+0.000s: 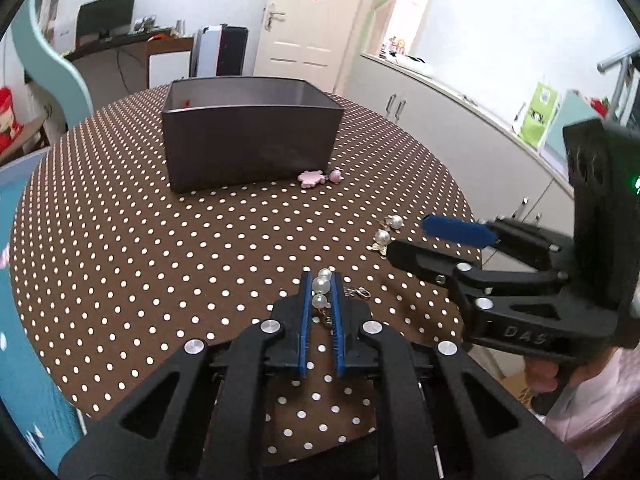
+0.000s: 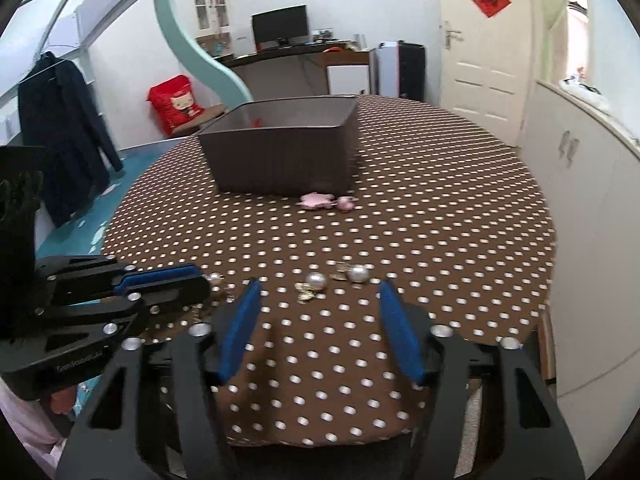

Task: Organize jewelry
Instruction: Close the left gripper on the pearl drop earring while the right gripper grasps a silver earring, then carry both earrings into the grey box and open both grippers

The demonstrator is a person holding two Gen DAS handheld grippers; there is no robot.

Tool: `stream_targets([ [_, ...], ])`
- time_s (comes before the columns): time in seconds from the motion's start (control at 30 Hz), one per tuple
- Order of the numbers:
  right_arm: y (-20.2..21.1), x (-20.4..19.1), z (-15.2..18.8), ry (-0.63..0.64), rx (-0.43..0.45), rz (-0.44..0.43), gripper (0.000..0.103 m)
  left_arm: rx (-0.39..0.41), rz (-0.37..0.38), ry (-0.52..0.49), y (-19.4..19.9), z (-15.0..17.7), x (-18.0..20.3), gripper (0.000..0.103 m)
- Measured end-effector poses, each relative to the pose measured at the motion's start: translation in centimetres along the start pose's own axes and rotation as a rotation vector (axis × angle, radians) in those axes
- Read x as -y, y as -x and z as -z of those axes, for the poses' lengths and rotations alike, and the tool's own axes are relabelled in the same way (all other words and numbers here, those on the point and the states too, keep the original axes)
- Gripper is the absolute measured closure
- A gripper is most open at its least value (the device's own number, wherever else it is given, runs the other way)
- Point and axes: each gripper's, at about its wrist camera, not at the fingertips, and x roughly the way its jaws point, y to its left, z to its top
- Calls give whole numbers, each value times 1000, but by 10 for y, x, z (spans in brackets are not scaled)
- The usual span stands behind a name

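On the dotted tablecloth (image 1: pixel 140 240), the left gripper (image 1: pixel 321 284) has its blue pads pinched on a pearl strand (image 1: pixel 320 290), the beads lined up between them near the tips. The right gripper (image 2: pixel 318 292) stands spread, its jaws apart and touching nothing; two pearl earrings (image 2: pixel 334 276) lie on the cloth just beyond its fingertips (roughly centred between them). The grey box (image 1: pixel 248 136) sits farther back, a pink charm (image 1: pixel 318 177) at its base.

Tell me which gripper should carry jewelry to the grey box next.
Left. The left gripper is already shut on the pearl piece; the right gripper is open, short of the pearl earrings. The grey box sits straight ahead.
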Motion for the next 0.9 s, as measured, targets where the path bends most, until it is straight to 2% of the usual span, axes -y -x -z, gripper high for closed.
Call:
stream_targets([
  [0.1, -11, -1, -2, 7, -29, 34, 70, 13, -3, 21, 2, -1, -6, 94],
  [0.2, -15, -5, -5, 33, -33, 27, 75, 17, -3, 36, 2, -2, -11, 94],
  [0.37, -22, -16, -5, 108, -27, 66, 82, 26, 0, 51, 2, -8, -17, 94],
  [0.47, -24, -13, -6, 103, -34, 76, 90, 33, 2, 55, 2, -11, -20, 94],
  [0.73, -23, -7, -9, 78, -39, 62, 90, 40, 9, 47, 5, -16, -17, 94],
  [0.9, -12, -5, -23, 77, -9, 69, 90, 63, 22, 32, 13, -24, -15, 94],
])
